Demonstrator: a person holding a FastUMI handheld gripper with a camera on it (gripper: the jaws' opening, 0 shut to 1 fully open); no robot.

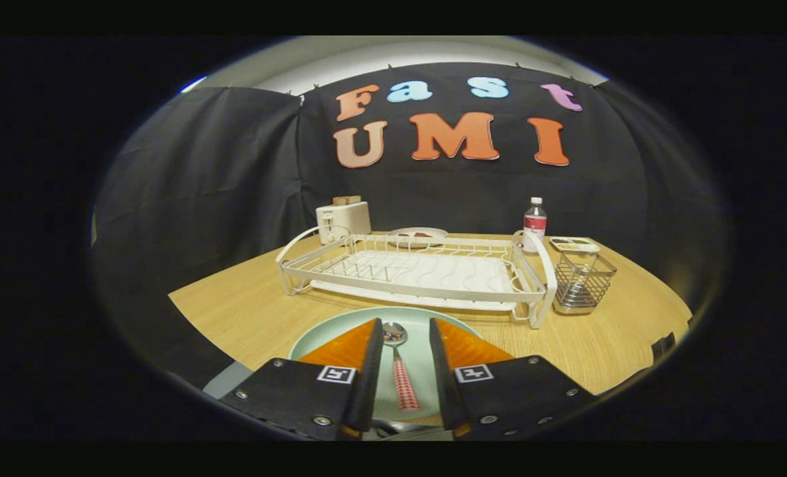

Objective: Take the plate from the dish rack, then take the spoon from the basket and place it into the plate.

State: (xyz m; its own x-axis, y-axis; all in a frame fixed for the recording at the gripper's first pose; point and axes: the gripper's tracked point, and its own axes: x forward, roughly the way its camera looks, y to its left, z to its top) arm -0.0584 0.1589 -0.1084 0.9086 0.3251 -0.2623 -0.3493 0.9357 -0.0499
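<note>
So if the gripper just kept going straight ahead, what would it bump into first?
Probably the white dish rack. The gripper has its fingers open, with the spoon lying between them on the pale green plate. The rack stands just beyond the plate's far rim, though a low path might catch that rim first.

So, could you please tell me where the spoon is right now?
The spoon lies on the pale green plate, between the open gripper fingers, just in front of the dish rack.
</note>
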